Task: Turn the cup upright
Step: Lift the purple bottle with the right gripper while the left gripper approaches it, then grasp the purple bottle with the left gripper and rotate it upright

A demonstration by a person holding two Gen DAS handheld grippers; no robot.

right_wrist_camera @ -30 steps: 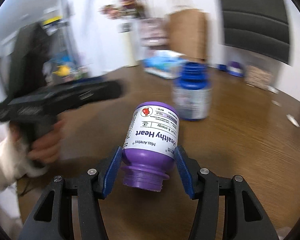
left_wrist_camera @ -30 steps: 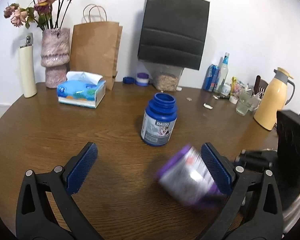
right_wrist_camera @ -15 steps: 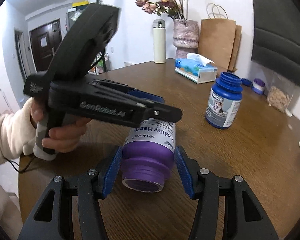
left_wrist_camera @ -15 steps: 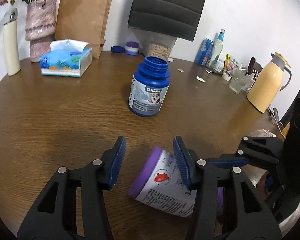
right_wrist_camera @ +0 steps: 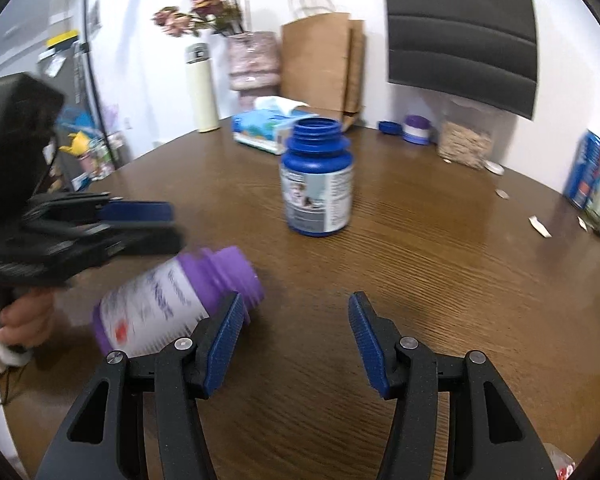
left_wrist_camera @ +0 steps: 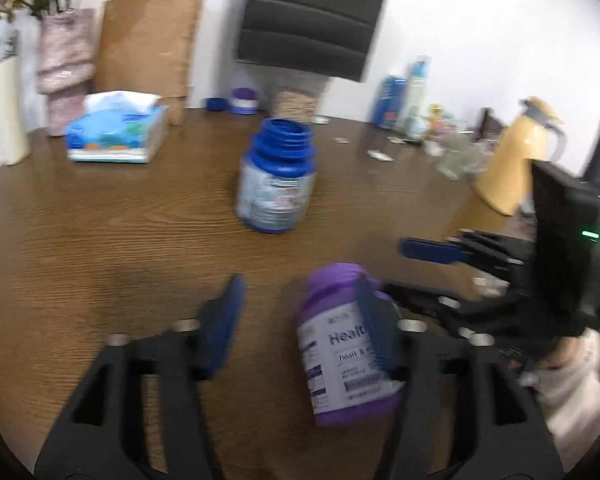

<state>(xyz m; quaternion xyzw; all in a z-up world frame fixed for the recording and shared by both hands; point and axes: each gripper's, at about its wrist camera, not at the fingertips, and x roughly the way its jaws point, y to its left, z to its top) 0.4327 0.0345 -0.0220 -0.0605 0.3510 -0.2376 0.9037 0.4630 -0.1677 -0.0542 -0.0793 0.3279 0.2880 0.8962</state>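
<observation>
Two bottles (right_wrist_camera: 318, 178) on wooden table (right_wrist_camera: 440, 280)

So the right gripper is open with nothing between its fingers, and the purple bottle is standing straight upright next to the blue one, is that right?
Not quite. The right gripper is open with nothing between its fingers, but the purple plastic bottle with the white label is not standing straight: the right wrist view shows it leaning steeply, mouth up and away. The open blue plastic bottle farther back is the upright one.
</observation>
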